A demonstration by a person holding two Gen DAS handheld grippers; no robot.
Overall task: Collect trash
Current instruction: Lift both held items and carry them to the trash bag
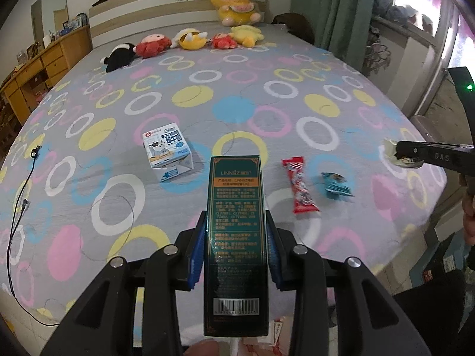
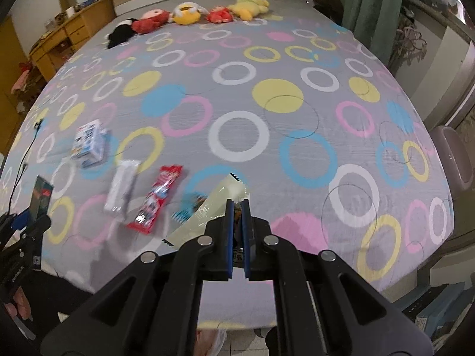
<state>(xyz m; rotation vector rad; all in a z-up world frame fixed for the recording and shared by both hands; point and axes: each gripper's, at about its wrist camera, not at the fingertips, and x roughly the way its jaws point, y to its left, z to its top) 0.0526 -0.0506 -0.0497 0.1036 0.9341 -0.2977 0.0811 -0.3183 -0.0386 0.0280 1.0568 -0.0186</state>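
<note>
My left gripper [image 1: 236,216] is shut on a tall dark green box [image 1: 236,237], held upright above the bed's near edge; it shows at the left of the right wrist view [image 2: 41,198]. My right gripper [image 2: 236,204] is shut on a pale cream wrapper [image 2: 213,207], also seen in the left wrist view [image 1: 394,154]. On the bed lie a white and blue milk carton [image 1: 167,152], a red wrapper [image 1: 301,185], a small blue wrapper [image 1: 337,185] and a clear white wrapper [image 2: 121,188].
The bed [image 1: 267,106] has a grey sheet with coloured rings. Several plush toys [image 1: 190,40] line its far end. A black cable [image 1: 20,195] lies at the left edge. A wooden desk [image 1: 38,71] stands left; curtains [image 1: 335,9] right.
</note>
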